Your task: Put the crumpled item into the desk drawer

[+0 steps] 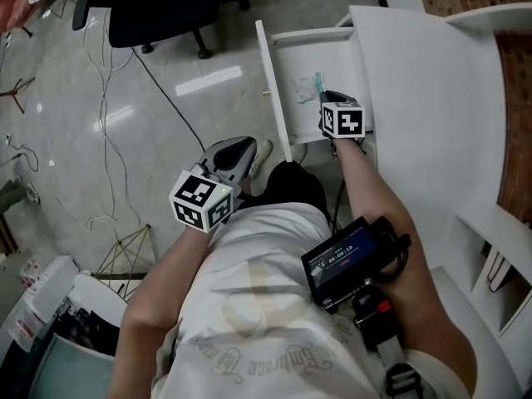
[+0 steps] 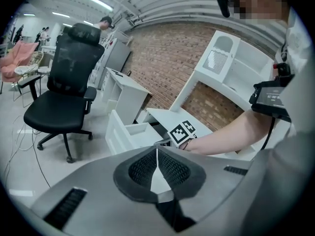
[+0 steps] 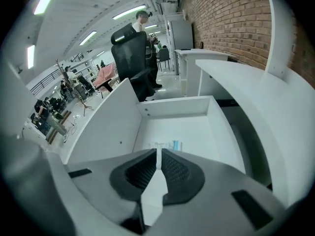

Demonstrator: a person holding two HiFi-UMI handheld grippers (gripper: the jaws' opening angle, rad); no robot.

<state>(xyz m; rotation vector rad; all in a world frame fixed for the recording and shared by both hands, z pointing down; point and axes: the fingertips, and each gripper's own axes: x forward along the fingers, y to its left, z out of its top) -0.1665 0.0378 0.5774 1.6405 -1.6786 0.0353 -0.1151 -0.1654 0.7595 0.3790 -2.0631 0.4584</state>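
Right gripper (image 3: 158, 154) hangs over the open drawer (image 3: 113, 127), jaws pinched almost together with nothing between them. The crumpled item (image 3: 166, 145) lies loose on the drawer floor, just ahead of and below its tips. Left gripper (image 2: 157, 151) sits off to the side, apart from the drawer, jaws closed and empty, pointing toward the right gripper's marker cube (image 2: 183, 132).

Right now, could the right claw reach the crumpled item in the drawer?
Probably yes. The drawer stands open, the crumpled item lies uncovered on its floor just beyond the right claw, and nothing sits between them. The jaws are together, so they would need to open first.
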